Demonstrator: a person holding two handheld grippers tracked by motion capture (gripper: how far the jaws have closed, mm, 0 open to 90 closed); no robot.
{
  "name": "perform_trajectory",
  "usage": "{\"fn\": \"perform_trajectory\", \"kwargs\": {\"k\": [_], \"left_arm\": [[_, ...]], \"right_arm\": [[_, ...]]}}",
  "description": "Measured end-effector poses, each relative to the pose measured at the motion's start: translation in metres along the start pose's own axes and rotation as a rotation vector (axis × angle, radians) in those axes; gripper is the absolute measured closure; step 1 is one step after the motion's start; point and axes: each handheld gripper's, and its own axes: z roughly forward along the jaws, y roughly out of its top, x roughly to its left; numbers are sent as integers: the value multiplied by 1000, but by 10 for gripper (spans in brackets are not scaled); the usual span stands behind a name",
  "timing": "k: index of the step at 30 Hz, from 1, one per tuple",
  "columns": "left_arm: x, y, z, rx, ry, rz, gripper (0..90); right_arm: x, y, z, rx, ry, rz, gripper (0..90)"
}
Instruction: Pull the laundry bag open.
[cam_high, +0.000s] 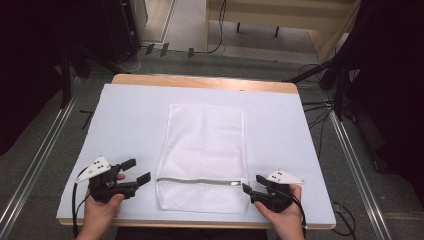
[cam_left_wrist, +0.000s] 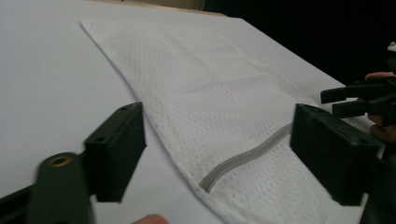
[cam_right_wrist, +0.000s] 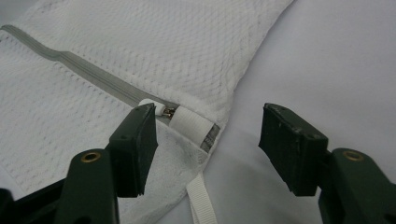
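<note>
Right claw (cam_right_wrist: 205, 140) stands spread at the zipper pull (cam_right_wrist: 163, 111) end of the mesh bag (cam_high: 202, 155), gripping nothing. Left claw (cam_high: 136, 171), also spread and empty, sits beside the bag's opposite edge. Both hands rest low on the worktop (cam_high: 125, 115).

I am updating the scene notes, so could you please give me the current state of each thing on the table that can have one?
Mesh laundry bag: lying flat on the white table cover, held by neither gripper.
Zipper: closed, its pull at the end by the right gripper.
Left gripper: open, beside the bag's left edge, nothing between the jaws.
Right gripper: open, jaws at the zipper pull, not gripping it.
</note>
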Motion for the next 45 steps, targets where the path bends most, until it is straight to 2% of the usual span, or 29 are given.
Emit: {"fn": "perform_trajectory", "kwargs": {"k": [3,5,7,11,17,21,25,26,30,32,37,41,45], "left_arm": [[-16,2,13,21,-22,31,326],[-29,4,25,55,-33,60,429],[-38,4,35,86,-49,68,536],[-57,4,61,163,-107,57,686],[-84,2,98,231,-142,72,809],[-100,-1,121,271,-169,76,826],[-112,0,139,299,-182,68,823],[-114,0,143,305,-184,65,821],[-120,0,153,333,-187,77,801],[-124,0,158,333,-184,80,765],[-127,0,165,337,-172,102,706],[-123,-2,170,365,-169,113,689],[-122,-1,168,354,-162,142,688]], "right_arm": [[-1,1,2,9,22,-12,347],[0,2,5,23,28,-23,343],[2,2,8,37,29,-36,337],[5,3,11,59,39,-65,346],[7,1,10,69,30,-84,353],[9,3,13,86,27,-116,320],[19,0,15,83,-51,-194,363],[20,-1,15,76,-57,-194,380],[21,0,15,70,-76,-165,530],[22,1,14,73,-82,-159,660],[29,5,15,83,-50,-186,836],[33,12,10,36,-4,-185,850],[36,17,7,10,39,-179,843]]}}
